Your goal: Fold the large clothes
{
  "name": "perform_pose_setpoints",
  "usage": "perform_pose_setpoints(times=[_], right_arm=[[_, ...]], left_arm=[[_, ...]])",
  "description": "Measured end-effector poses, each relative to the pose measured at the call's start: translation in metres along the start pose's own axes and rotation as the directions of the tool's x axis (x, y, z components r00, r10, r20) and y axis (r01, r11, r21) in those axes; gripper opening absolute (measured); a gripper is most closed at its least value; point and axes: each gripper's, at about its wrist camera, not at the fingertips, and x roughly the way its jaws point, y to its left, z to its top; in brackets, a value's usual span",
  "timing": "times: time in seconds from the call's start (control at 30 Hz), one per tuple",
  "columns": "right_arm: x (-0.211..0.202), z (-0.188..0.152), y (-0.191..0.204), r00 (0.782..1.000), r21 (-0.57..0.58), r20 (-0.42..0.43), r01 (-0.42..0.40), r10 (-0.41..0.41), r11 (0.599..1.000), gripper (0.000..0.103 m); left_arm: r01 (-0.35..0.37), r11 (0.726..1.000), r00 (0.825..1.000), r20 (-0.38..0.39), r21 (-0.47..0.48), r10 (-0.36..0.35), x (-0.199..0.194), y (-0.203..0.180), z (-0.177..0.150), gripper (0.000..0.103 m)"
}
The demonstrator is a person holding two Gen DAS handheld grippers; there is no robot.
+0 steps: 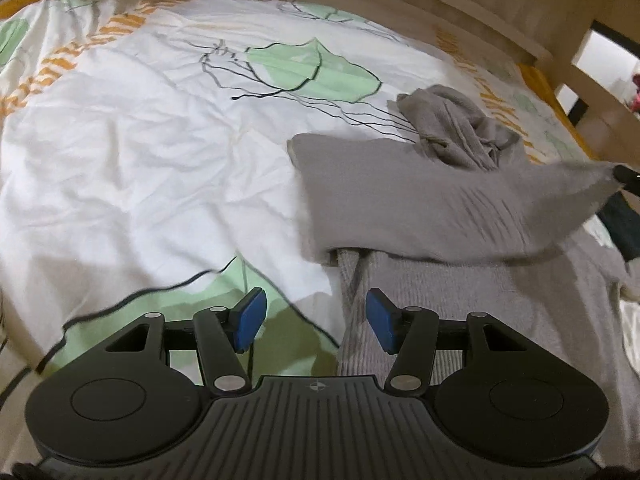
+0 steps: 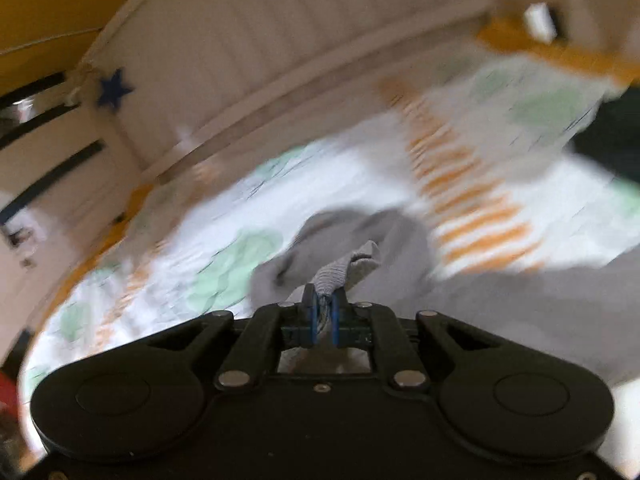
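Note:
A large grey knit garment [image 1: 440,208] lies on the bed at the right, part of it lifted and stretched toward the right edge, with a bunched part [image 1: 452,128] behind it. My left gripper [image 1: 316,320] is open and empty, low over the bedcover, its right finger over the garment's ribbed lower part [image 1: 420,280]. My right gripper [image 2: 325,316] is shut on a ribbed grey edge of the garment [image 2: 340,268] and holds it up; the view is blurred by motion. Its tip shows in the left wrist view at the far right [image 1: 622,172].
The bedcover [image 1: 160,140] is white with green leaves and orange stripes. A pale wooden bed rail [image 1: 460,8] runs along the far side. In the right wrist view the rail [image 2: 280,60] carries a blue star sticker [image 2: 115,88]. Something dark [image 2: 612,136] lies at the right.

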Motion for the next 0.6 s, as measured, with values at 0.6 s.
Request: perform_pose_setpoints(times=[0.6], right_arm=[[0.01,-0.027,-0.021,0.991,0.0,-0.132,0.019,-0.019,1.0,0.016]], left_arm=[[-0.066,0.994,0.997,-0.045,0.087,0.07,0.046,-0.019,0.032,0.053]])
